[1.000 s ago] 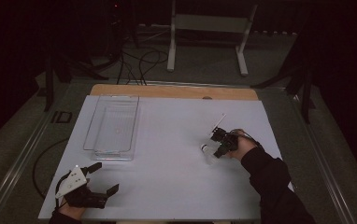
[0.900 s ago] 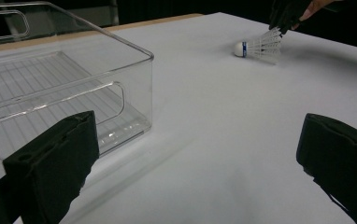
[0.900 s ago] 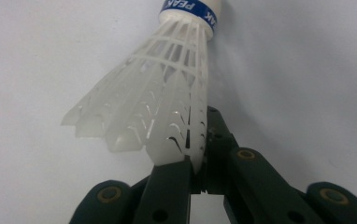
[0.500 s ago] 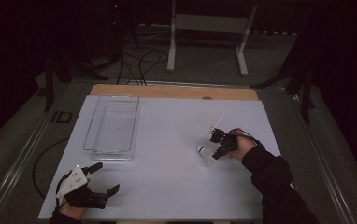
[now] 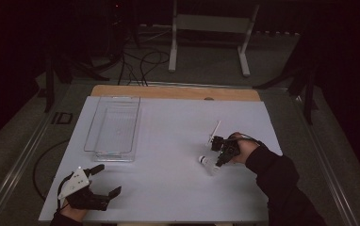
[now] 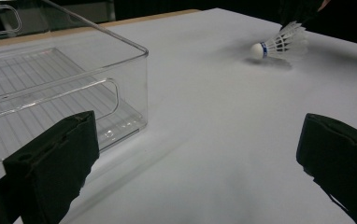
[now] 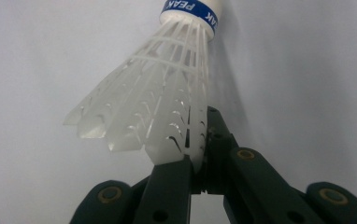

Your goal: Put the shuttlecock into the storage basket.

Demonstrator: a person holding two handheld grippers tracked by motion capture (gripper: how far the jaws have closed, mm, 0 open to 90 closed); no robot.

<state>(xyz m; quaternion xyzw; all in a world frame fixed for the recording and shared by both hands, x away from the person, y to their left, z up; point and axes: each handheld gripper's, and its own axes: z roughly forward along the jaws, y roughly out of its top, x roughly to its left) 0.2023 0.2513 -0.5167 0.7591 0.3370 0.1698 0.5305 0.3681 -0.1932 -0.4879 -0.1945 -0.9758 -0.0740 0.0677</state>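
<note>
A: The biggest thing here is the white rectangular table top (image 5: 168, 155), with a strip of bare wood along its far edge. What sits on it?

B: On the person's left half stands a clear, empty rectangular plastic bin (image 5: 113, 126) with a ribbed floor and cut-out handles. It is well apart from everything else. Near the front left corner rests the left black two-jaw gripper (image 5: 100, 181), topped by its grey three-cornered plate. Its jaws are spread wide with nothing between them, pointing across the table toward the bin's corner.

A: And on the right?

B: The right black two-jaw gripper (image 5: 220, 153) is held low over the right half of the table. It is clamped onto the skirt rim of a white plastic shuttlecock with a blue band around its cork nose (image 7: 167, 88). From the left gripper view, the shuttlecock (image 6: 277, 44) lies nearly on its side, nose toward the bin, at or just above the surface; whether it touches cannot be told.

A: How would that shuttlecock handle?

B: Probably very light. The lattice skirt looks thin and springy, so a hard squeeze would likely bend or crack the vanes. The present pinch takes only a narrow edge of the skirt, which seems enough for the weight but could let it swivel. The nose is the firm part, though rounded and perhaps slippery; the stiffer ribbed neck just behind the blue band seems the safer hold.

A: Anything smaller?

B: A thin white stick-like object (image 5: 214, 130) lies just beyond the right gripper; what it is cannot be made out.
</note>
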